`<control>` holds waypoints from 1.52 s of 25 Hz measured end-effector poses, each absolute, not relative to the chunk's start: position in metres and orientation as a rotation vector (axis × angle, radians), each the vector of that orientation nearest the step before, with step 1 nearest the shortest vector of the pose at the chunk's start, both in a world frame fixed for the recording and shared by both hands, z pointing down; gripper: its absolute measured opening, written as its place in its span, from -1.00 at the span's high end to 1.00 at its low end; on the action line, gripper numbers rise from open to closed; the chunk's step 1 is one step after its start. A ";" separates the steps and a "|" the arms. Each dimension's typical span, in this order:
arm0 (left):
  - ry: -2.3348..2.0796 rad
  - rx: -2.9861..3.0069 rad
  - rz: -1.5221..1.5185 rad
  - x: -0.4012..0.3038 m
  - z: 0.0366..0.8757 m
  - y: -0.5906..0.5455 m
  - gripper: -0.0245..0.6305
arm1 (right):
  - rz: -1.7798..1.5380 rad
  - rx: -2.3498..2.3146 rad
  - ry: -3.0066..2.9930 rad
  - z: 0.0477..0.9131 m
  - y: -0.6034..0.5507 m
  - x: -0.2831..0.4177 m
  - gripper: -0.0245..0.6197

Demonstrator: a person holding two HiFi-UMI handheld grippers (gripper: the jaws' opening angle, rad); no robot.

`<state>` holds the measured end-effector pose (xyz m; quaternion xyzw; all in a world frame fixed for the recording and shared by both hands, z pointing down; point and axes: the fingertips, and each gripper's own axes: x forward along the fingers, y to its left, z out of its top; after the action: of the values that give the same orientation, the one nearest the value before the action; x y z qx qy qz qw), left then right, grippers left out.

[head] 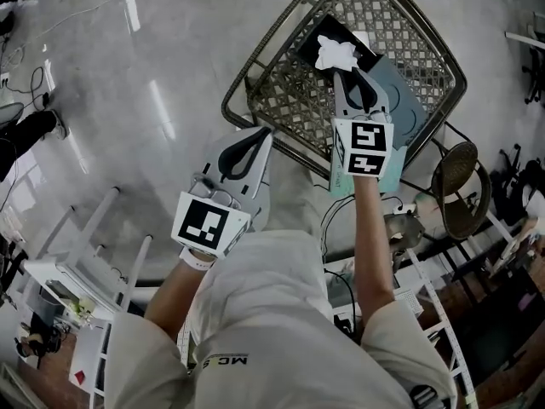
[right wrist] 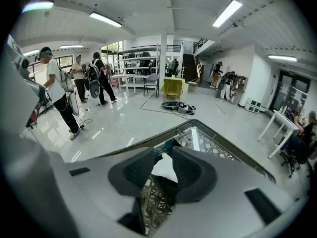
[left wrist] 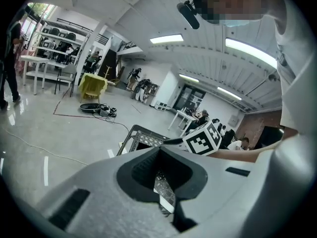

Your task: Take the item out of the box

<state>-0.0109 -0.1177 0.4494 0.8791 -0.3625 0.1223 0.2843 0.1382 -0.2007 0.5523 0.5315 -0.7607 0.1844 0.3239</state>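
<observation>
A white, soft-looking item [head: 335, 54] lies on a flat black box [head: 317, 43] inside a wire mesh basket [head: 281, 100]. My right gripper [head: 351, 72] reaches into the basket, its tips at the item's near edge. In the right gripper view the white item [right wrist: 166, 168] sits between the parted jaws of the right gripper [right wrist: 161, 155], with a gap on its left side, so the gripper is open. My left gripper [head: 258, 137] hovers over the basket's near rim, shut and empty. In the left gripper view its tips [left wrist: 159, 148] meet above the basket [left wrist: 141, 135].
A teal sheet [head: 402, 100] lies in the basket under the right gripper. A round-backed chair [head: 464, 181] stands to the right and white racks [head: 85, 262] at lower left. Cables run over the floor. Several people [right wrist: 57, 90] stand at a distance.
</observation>
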 end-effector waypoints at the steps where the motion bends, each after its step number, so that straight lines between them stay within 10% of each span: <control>1: -0.969 2.346 0.332 -0.011 0.452 -0.117 0.85 | 0.500 1.385 -1.978 0.560 -0.202 0.139 0.56; 28: -0.967 2.296 0.380 -0.012 0.490 -0.096 0.85 | 0.736 1.197 -1.712 0.669 -0.220 0.150 0.31; 38: -0.966 2.267 0.369 -0.011 0.488 -0.094 0.85 | 0.736 1.136 -1.597 0.682 -0.213 0.163 0.59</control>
<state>-0.0106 -0.0936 0.4878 0.8623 -0.3674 0.1403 0.3191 0.1627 -0.2130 0.6819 0.4700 -0.6603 0.3045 0.5004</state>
